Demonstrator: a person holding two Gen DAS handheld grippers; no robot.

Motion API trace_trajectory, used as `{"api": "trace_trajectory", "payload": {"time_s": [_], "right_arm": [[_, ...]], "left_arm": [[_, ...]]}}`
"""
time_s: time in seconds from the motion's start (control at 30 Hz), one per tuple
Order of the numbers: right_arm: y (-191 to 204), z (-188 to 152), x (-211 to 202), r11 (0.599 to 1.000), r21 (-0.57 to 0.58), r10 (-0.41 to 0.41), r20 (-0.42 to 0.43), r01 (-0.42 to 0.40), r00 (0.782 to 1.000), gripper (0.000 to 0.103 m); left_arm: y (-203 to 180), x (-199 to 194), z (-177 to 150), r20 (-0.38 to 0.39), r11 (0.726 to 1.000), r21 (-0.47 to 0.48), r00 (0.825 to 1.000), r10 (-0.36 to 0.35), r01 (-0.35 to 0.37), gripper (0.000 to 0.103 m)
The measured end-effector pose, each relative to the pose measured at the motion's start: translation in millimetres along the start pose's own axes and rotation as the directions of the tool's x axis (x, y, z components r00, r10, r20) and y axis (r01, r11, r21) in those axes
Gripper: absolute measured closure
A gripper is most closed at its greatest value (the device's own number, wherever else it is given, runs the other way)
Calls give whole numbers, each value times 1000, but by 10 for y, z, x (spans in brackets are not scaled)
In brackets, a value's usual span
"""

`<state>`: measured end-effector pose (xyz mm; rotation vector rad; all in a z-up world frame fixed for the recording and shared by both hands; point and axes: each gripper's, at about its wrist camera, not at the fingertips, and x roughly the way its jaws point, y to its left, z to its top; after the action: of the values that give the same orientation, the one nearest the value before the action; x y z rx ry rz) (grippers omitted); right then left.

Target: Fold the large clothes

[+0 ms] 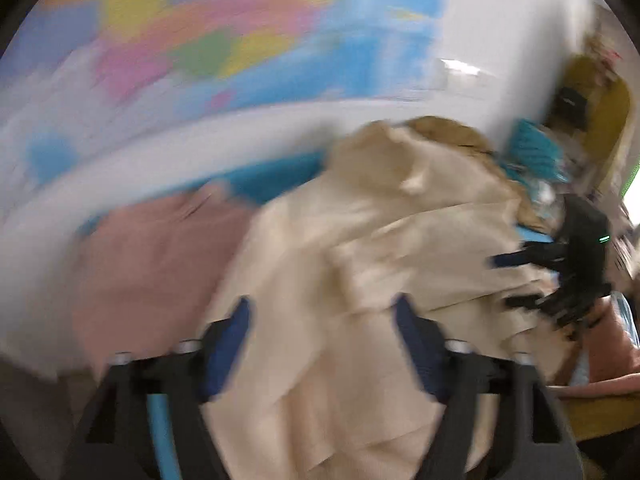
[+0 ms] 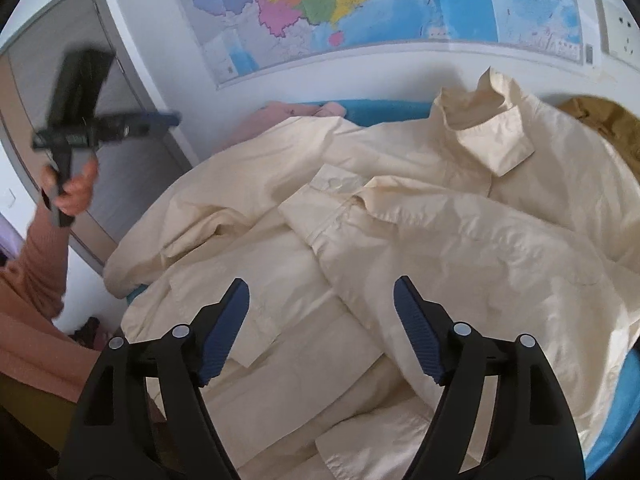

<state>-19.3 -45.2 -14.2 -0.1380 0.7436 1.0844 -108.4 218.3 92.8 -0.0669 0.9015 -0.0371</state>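
A large cream shirt [image 2: 400,220] lies crumpled on a blue surface [image 2: 624,392], its collar [image 2: 492,136] standing up at the back. My right gripper [image 2: 322,300] is open and empty, low over the shirt's near part. My left gripper [image 1: 322,312] is open and empty above the same shirt [image 1: 360,240]; this view is motion-blurred. The left gripper also shows in the right wrist view [image 2: 160,120], held up in the air at the far left. The right gripper shows in the left wrist view [image 1: 504,280], open beside the shirt's right edge.
A pink garment [image 1: 160,260] lies left of the shirt, at the back in the right wrist view [image 2: 280,114]. A tan garment [image 2: 608,128] lies at the back right. A coloured map [image 2: 360,8] hangs on the white wall behind. A grey door [image 2: 132,160] stands at the left.
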Motion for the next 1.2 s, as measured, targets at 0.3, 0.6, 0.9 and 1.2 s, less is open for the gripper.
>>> {"api": "trace_trajectory", "payload": {"time_s": [0.3, 0.6, 0.9, 1.2], "right_arm": [[130, 18, 272, 998, -9, 59, -51, -59, 997, 27], [240, 3, 192, 997, -20, 77, -30, -78, 997, 27], [38, -126, -346, 995, 39, 92, 98, -96, 991, 27], [-343, -452, -706, 982, 181, 20, 156, -48, 988, 20]], "left_arm": [[986, 233, -1376, -269, 967, -246, 954, -135, 68, 19], [164, -123, -927, -253, 975, -62, 942, -221, 212, 98], [-1180, -97, 325, -190, 910, 96, 905, -380, 402, 92], [-1639, 1487, 597, -334, 898, -112, 835, -437, 425, 64]]}}
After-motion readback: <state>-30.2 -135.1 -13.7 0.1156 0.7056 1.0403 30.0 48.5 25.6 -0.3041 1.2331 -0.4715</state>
